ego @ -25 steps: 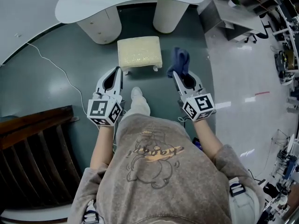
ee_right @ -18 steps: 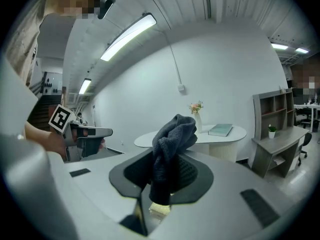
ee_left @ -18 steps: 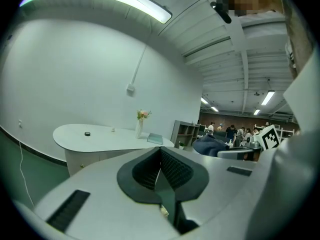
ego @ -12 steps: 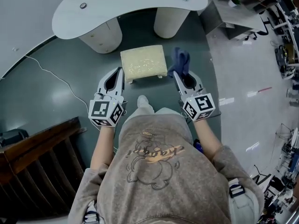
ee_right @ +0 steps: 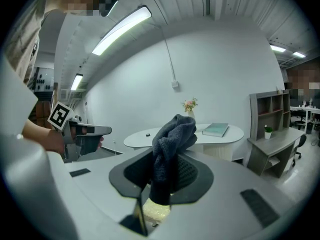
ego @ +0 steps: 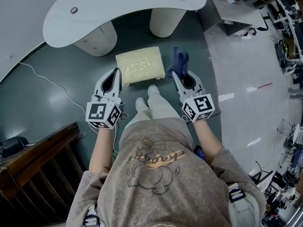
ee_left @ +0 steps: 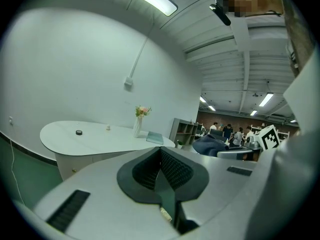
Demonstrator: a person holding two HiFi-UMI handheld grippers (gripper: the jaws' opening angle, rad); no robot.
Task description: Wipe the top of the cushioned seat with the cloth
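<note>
Here, head view, upper centre: cushioned seat [ego: 140, 64] on dark floor [ego: 61, 84], pale top bare, long axis approx. left–right across frame, slightly tilted. Just right of its right edge, at same height in frame: cloth [ego: 179, 60], dark blue, bunched, standing up from tips of right claw [ego: 175, 74]. Right claw clamped on cloth, per right gripper view: fabric pinched between the pads, loose bulk above, sliver of pale cushioned seat [ee_right: 156, 211] seen below through the gap. Left claw [ego: 116, 73] near lower left corner of seat, tips together, nothing held; same in left gripper view. Neither claw nor cloth on seat top, as far as can be told. Between the two claws, just below seat's near edge: shoes [ego: 152, 91].

Key relation: seat to left of cloth-bearing claw; right claw the nearer w/ cloth, left idle. Judged stage: approach, wiping not yet begun. Judged next: lower cloth onto right end of top, then stroke leftward along long axis. Risk, prob.: claw tips, not cloth, scraping cushion if angle too steep.
</note>
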